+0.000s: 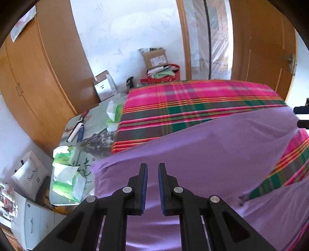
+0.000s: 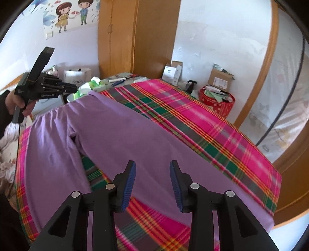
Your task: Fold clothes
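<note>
A pair of purple trousers point(image 2: 115, 131) lies spread flat on a worktop covered by a pink, green and orange plaid cloth point(image 2: 193, 119). In the right wrist view the waistband sits at the far left end, and the two legs run toward the camera, parted by a wedge of plaid between them; one leg reaches the near right edge of the cloth. The right tongs point(image 2: 152, 183) hang over the near part of that leg with the blue pads point(image 2: 128, 185) well apart and nothing between them, so they are released. The left tongs point(image 1: 153, 188) hover above the purple fabric near the waist end; their pads stand close together with a narrow gap, and no cloth is seen pinched in that gap, so they grip nothing. In the right wrist view those left tongs appear at the far left, raised above the waistband and held by a hand point(image 2: 13, 104) in a dark sleeve. Beyond the plaid cloth, the bare end of the worktop carries green and white tissue packs point(image 1: 65, 173) and some pens point(image 1: 77, 131). Around it stand a wooden wardrobe point(image 2: 135, 34), cardboard boxes point(image 1: 154, 57) on the floor, a red round container point(image 2: 218, 104) filled with papers, and a white paper bag point(image 1: 30, 175). A cartoon sticker of two children point(image 2: 73, 13) decorates the wall.
</note>
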The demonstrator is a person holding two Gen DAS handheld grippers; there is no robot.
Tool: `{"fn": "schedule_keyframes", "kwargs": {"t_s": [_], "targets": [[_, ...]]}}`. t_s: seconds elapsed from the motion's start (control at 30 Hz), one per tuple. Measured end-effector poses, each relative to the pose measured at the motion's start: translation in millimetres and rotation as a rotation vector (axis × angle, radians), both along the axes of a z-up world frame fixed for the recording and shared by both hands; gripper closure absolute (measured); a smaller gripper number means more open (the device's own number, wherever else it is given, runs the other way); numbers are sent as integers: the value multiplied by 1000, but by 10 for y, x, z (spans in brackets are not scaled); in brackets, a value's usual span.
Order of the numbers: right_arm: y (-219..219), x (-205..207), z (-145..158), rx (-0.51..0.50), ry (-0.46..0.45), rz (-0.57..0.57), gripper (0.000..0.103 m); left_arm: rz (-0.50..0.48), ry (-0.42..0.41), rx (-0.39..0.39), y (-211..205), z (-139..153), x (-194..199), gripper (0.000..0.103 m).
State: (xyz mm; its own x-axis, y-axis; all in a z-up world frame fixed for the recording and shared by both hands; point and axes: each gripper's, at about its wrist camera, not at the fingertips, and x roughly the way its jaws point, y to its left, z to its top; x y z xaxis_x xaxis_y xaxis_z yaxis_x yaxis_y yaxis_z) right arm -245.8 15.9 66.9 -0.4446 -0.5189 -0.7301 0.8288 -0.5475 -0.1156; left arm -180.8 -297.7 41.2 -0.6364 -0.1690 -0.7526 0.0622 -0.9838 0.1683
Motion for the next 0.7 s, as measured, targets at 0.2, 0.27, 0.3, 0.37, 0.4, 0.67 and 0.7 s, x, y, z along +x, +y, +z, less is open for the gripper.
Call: {"fn": "schedule_keyframes", "kwargs": {"t_s": [0.2, 0.27, 0.3, 0.37, 0.4, 0.67, 0.7], "targets": [[-292, -458, -231, 30, -56, 33, 65, -25, -67, -8, -298, -270, -362, 92], [-371, -617, -314, 36, -74, 38, 65, -28, -76, -1, -401, -346, -477, 92], [-405, -687, -348, 39, -77, 38, 65, -28, -77, -4, -451, -380, -533, 92], [-463, -875, -414, 36, -94, 39, 65, -37, -83, 0, -526, -429, -625, 92], [-486, -969, -448, 33, -103, 34, 65, -40, -87, -3, -555, -455, -675, 92], [-645, -1522, -723, 26, -187, 24, 65, -78, -129, 8, -726, -755, -949, 92], [-658, -1558, -759, 28, -195, 28, 65, -85, -133, 10, -738, -791, -968, 92]]}}
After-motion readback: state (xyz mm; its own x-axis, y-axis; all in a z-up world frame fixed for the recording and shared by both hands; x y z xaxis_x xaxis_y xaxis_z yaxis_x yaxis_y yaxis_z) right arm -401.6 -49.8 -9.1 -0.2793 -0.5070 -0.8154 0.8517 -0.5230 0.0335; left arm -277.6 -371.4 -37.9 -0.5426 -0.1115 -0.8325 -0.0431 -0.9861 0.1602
